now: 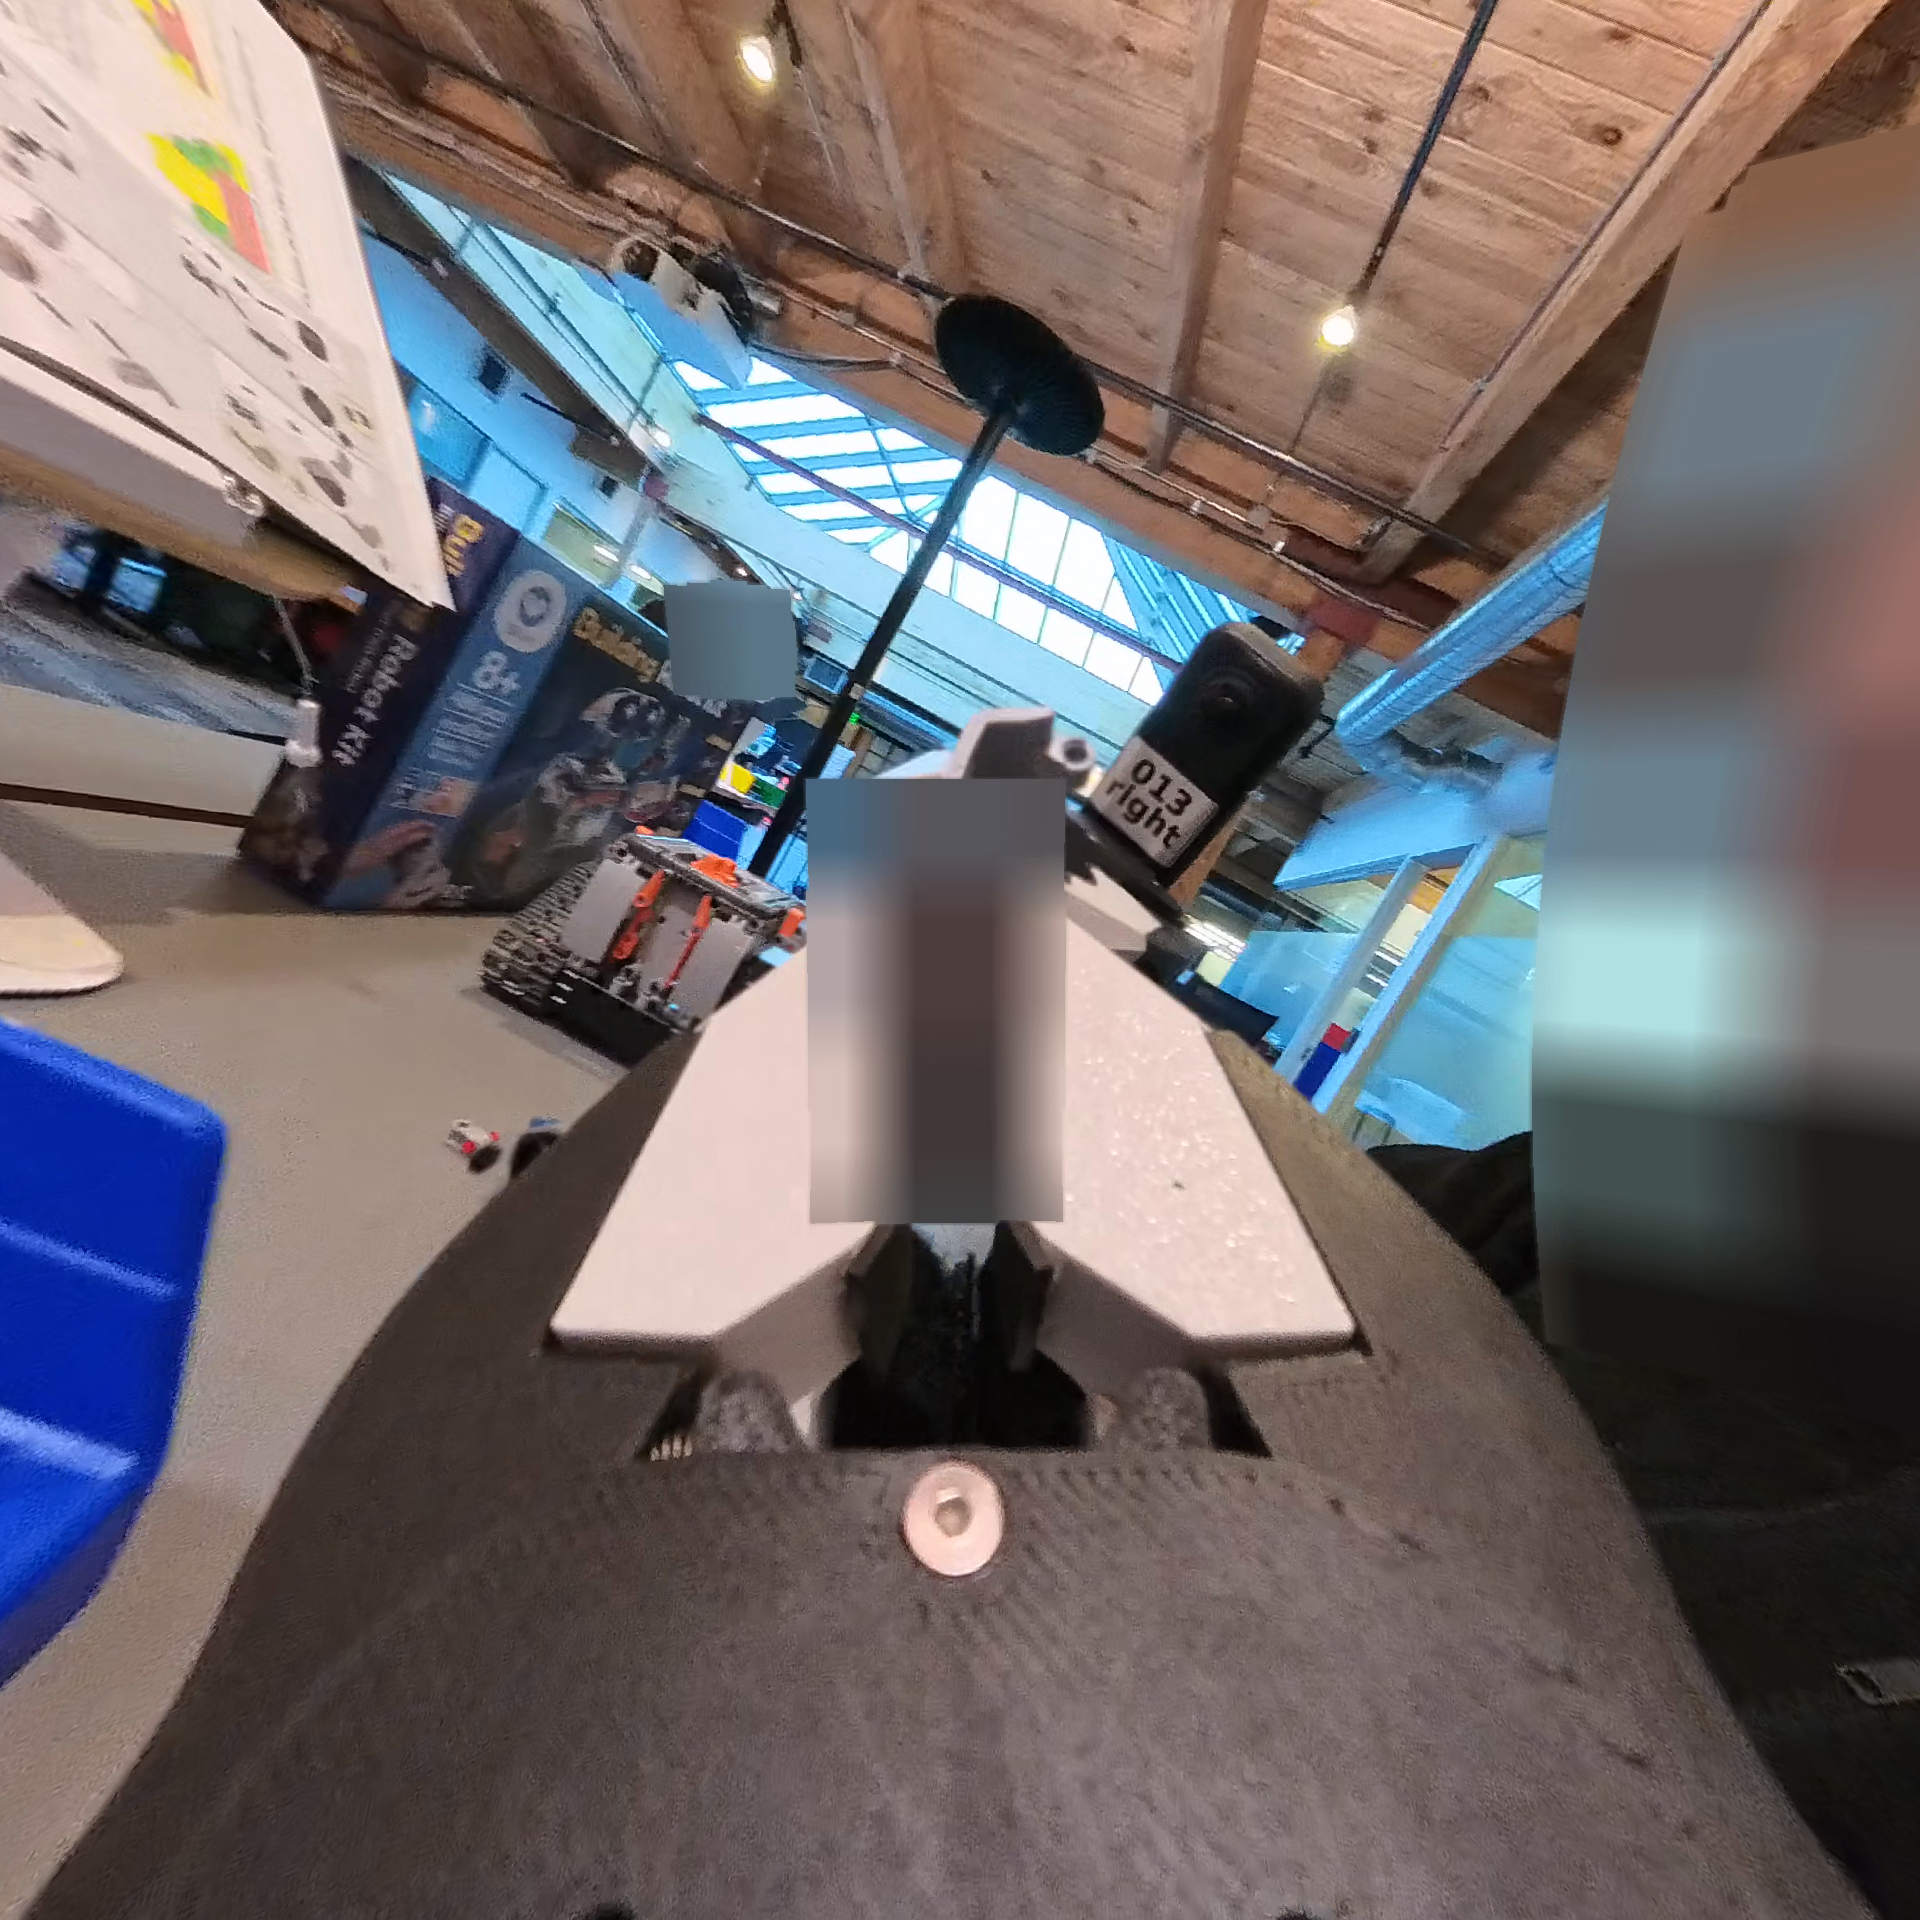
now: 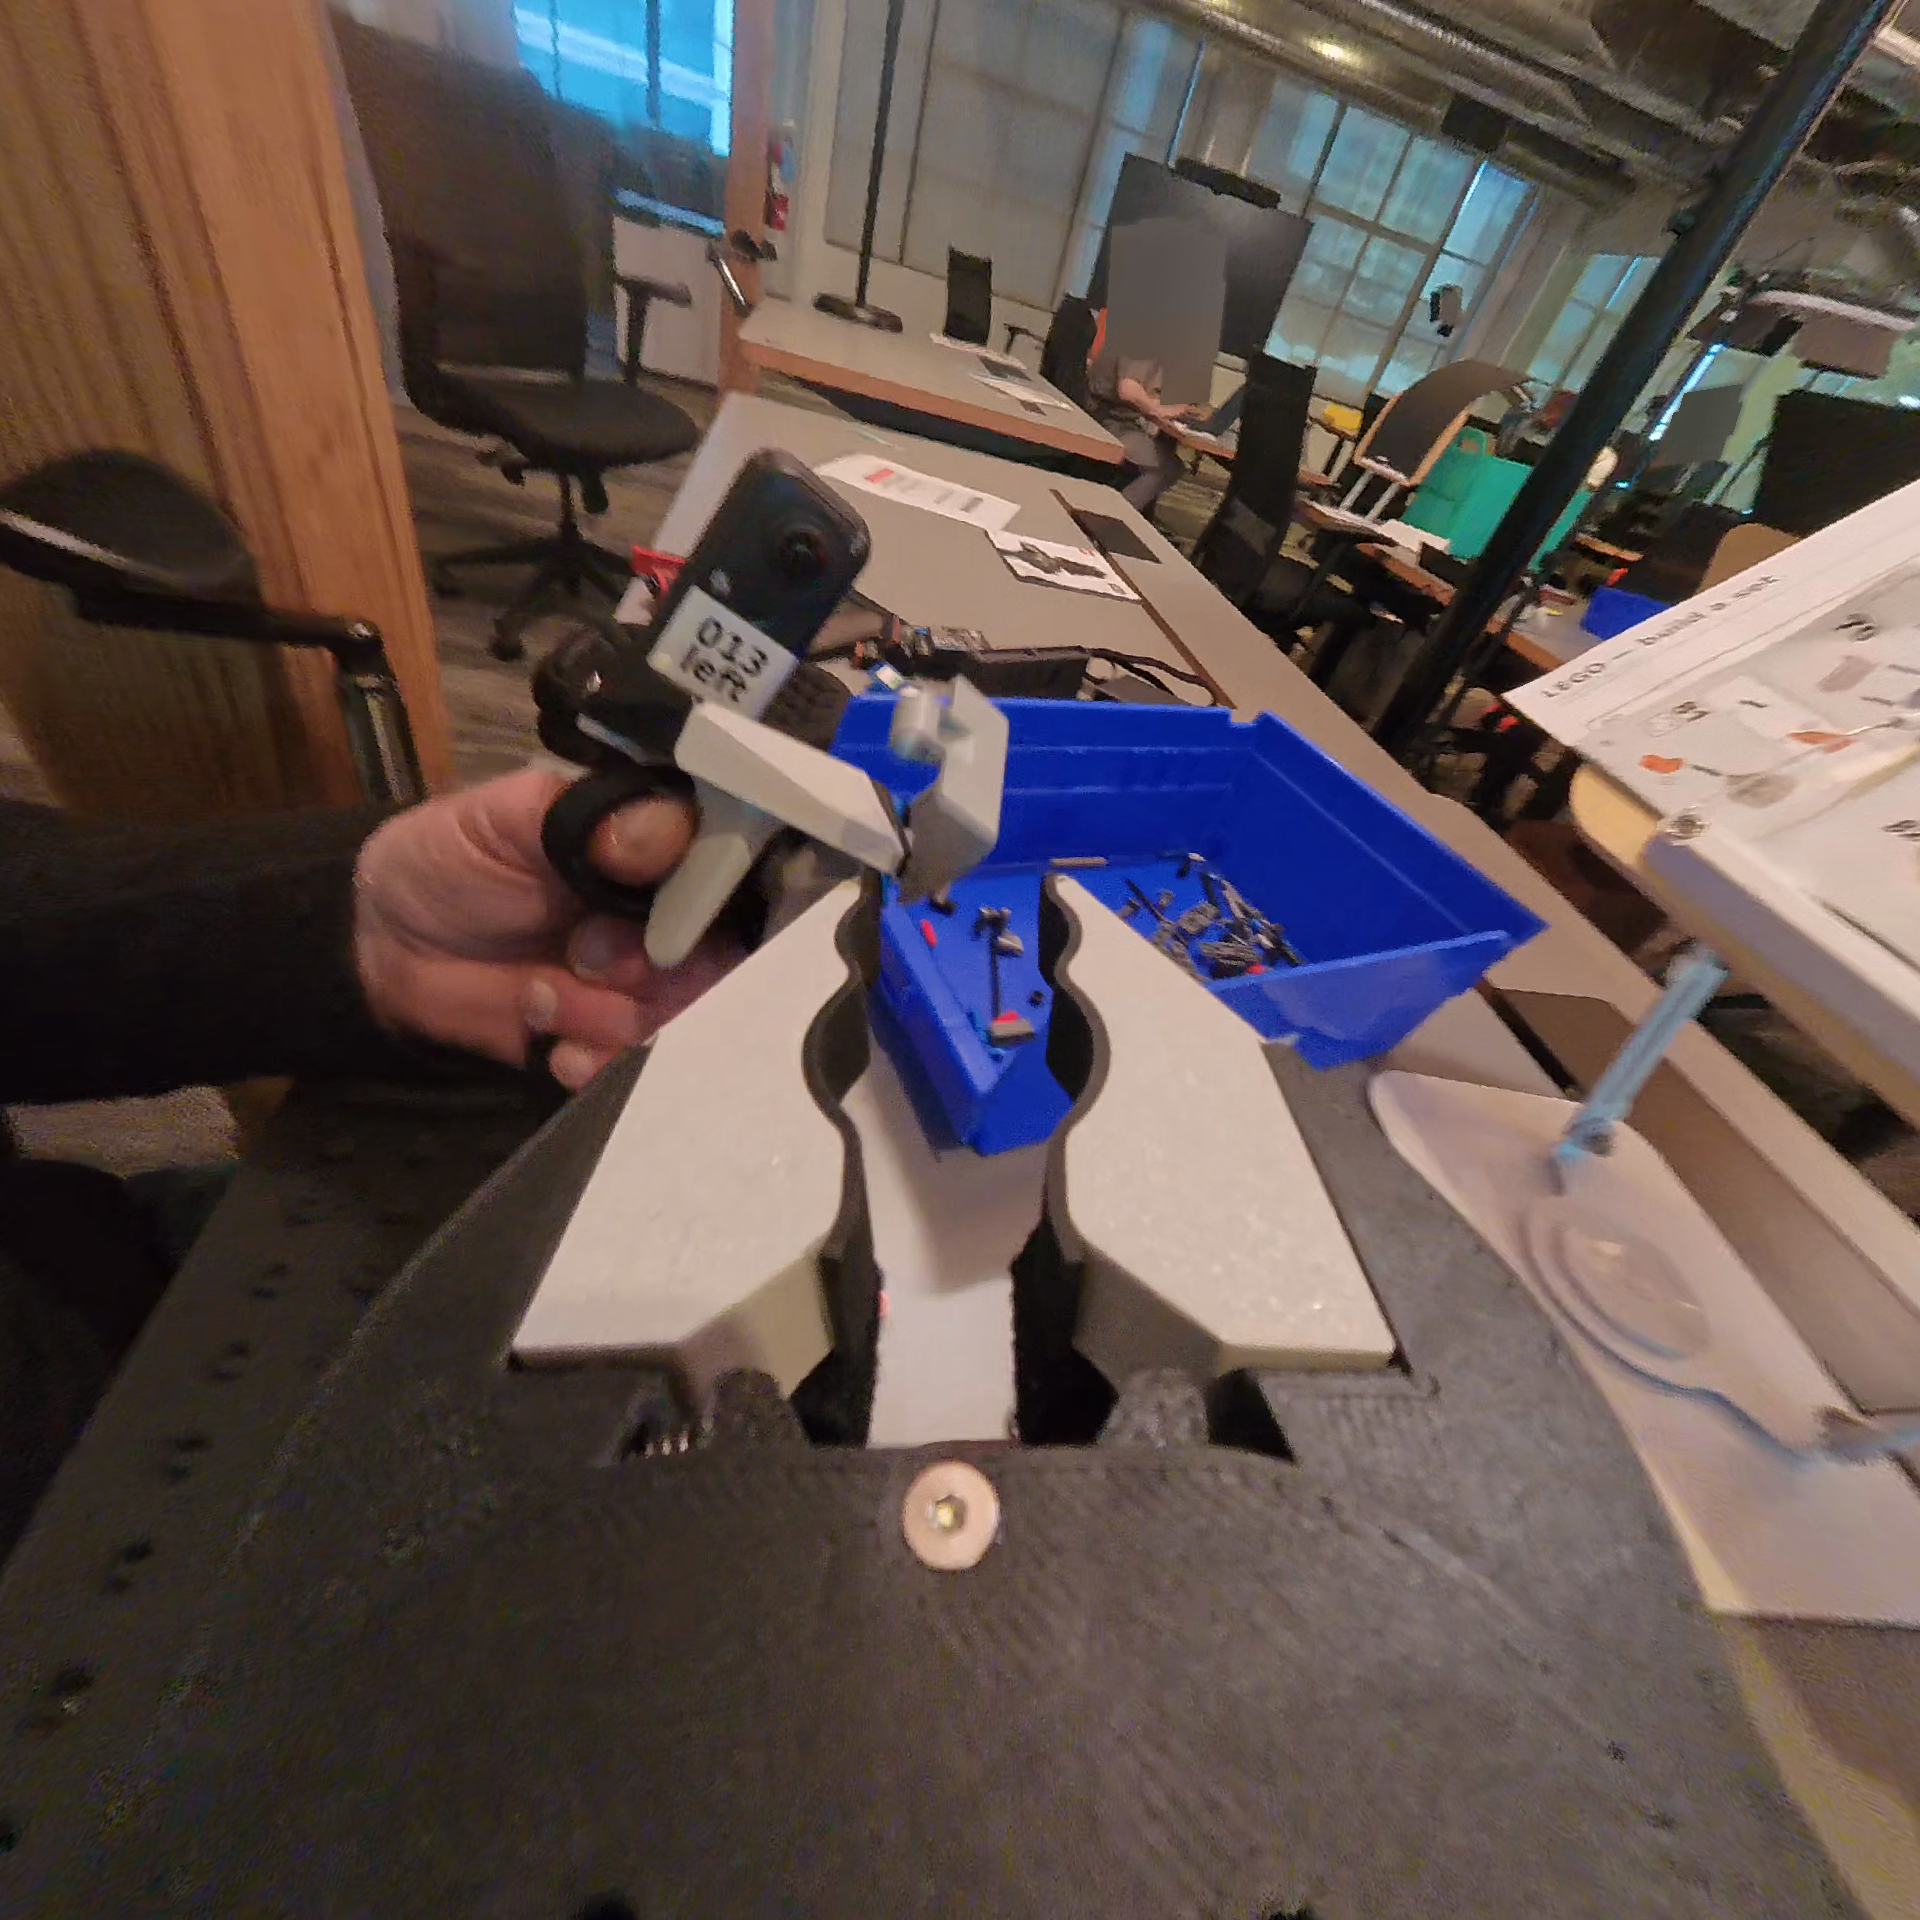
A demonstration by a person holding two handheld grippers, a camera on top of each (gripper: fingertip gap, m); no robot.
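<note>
My left gripper is shut on a grey angular building piece at its tips; a blurred patch covers most of the fingers. In the right wrist view a hand holds this left gripper, with the grey piece raised over the near corner of a blue bin. My right gripper is open and empty, its tips just below the grey piece and in front of the bin. Small dark and red parts lie in the bin.
A tracked robot model and a kit box stand on the grey table, with loose small parts nearby. An instruction sheet on a tilted board stands at the right on a suction base. A wooden post stands at the left. My left and right fingertips are right by each other.
</note>
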